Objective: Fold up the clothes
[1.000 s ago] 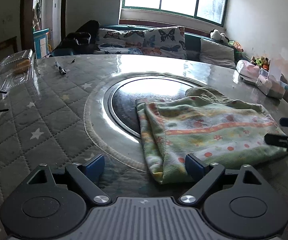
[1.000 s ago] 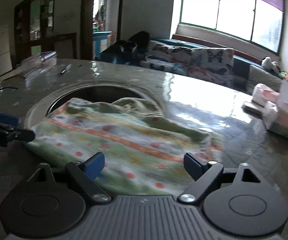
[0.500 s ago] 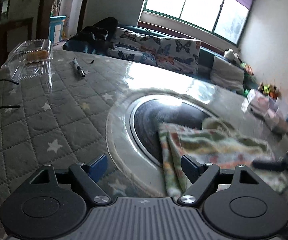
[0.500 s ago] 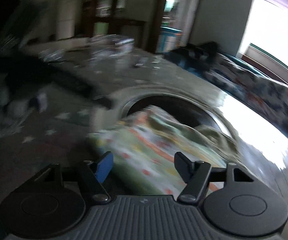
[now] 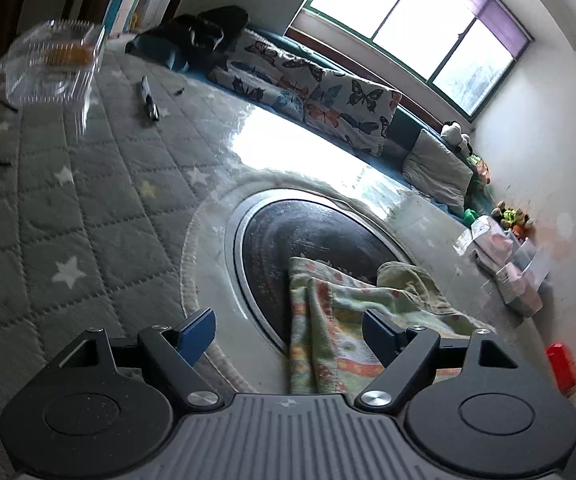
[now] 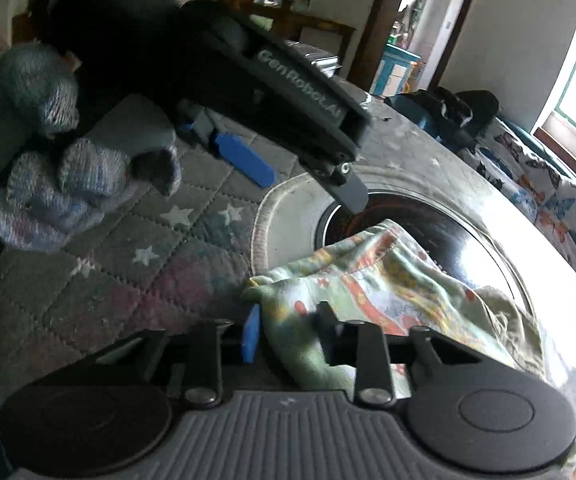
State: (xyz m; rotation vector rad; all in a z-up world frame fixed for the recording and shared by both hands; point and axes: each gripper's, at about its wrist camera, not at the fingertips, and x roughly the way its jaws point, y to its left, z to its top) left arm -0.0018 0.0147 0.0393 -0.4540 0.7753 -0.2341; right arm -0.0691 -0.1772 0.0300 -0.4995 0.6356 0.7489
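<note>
A green cloth point(image 5: 328, 308) with orange and red flower bands lies folded, half on the dark round glass plate point(image 5: 288, 236) set in the table. My left gripper point(image 5: 288, 334) hovers open just above the cloth's near edge, and one fold runs between its blue pads without touching them. In the right wrist view my right gripper point(image 6: 288, 328) is shut on a bunched corner of the cloth point(image 6: 388, 272), low over the table. The left gripper's black housing point(image 6: 288, 92) hangs above and to the left, held by a hand in a knit glove point(image 6: 47, 168).
A grey quilted cover with stars point(image 5: 67, 208) spreads over the table's left. On it stand a clear plastic box point(image 5: 53, 64) and a pen point(image 5: 149, 100). Tissue packs point(image 5: 504, 256) and a red object point(image 5: 564, 368) sit at the right edge. A sofa with butterfly cushions point(image 5: 316, 88) runs behind.
My right gripper has swung round to the cloth's corner and shut on it, bunching the fabric. The left gripper has pulled back and tilted, and is still open.
</note>
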